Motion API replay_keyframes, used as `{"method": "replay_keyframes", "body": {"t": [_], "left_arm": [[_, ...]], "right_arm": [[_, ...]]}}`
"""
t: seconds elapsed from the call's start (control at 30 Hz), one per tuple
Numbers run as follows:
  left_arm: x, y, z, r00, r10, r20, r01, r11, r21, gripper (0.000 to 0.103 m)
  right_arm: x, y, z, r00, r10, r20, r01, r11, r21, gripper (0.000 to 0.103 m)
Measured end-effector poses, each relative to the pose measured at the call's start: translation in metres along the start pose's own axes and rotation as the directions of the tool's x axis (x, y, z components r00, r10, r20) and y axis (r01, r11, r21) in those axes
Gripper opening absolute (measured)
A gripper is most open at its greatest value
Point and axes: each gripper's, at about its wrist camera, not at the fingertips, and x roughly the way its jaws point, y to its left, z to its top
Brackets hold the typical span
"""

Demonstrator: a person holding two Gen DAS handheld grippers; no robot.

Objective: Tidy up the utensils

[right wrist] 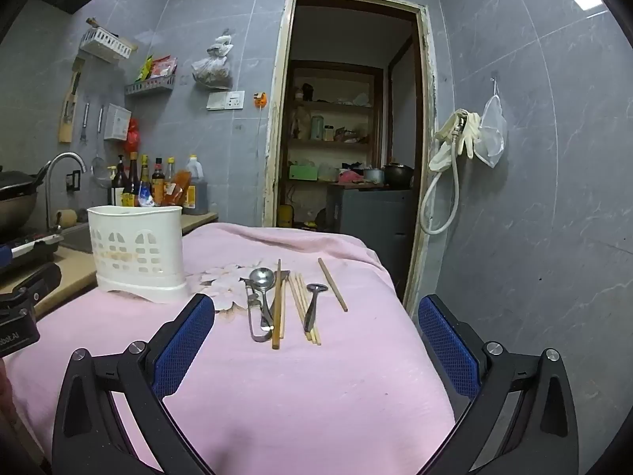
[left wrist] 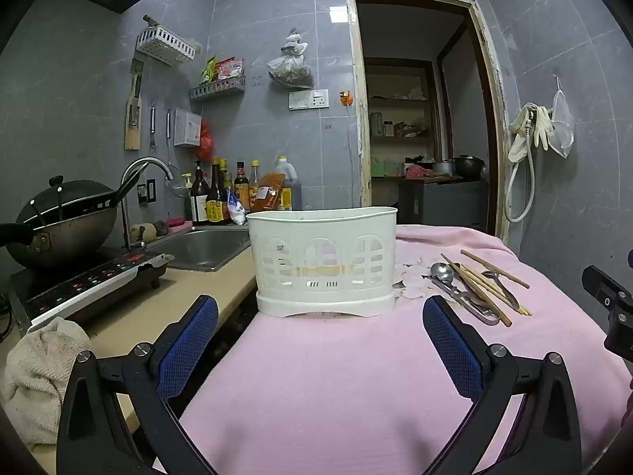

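A white slotted utensil holder (left wrist: pixel 322 261) stands upright on the pink cloth (left wrist: pixel 336 376); it shows at the left in the right wrist view (right wrist: pixel 136 253). To its right lie a metal spoon (right wrist: pixel 263 281), a metal peeler (right wrist: pixel 257 322), a small metal scoop (right wrist: pixel 314 303) and several wooden chopsticks (right wrist: pixel 304 308), also seen in the left wrist view (left wrist: pixel 480 289). My left gripper (left wrist: pixel 320 340) is open and empty, just in front of the holder. My right gripper (right wrist: pixel 316 340) is open and empty, just short of the utensils.
A counter at the left holds a steel sink (left wrist: pixel 205 247), an induction cooker (left wrist: pixel 91 281) with a wok (left wrist: pixel 63 221), sauce bottles (left wrist: pixel 221 198) and a towel (left wrist: pixel 35 376). An open doorway (right wrist: pixel 348 138) is behind the table. The cloth drops off at the right edge (right wrist: pixel 403 297).
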Motion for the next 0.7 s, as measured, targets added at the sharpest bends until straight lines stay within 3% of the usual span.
{"method": "replay_keyframes", "body": {"t": [0.7], "left_arm": [[0.001,-0.002,-0.001,1.0,0.002,-0.003,-0.002,1.0,0.012,0.102]], "right_arm": [[0.001,0.009,0.002,1.0,0.007,-0.008,-0.007,1.0,-0.008,0.103]]}}
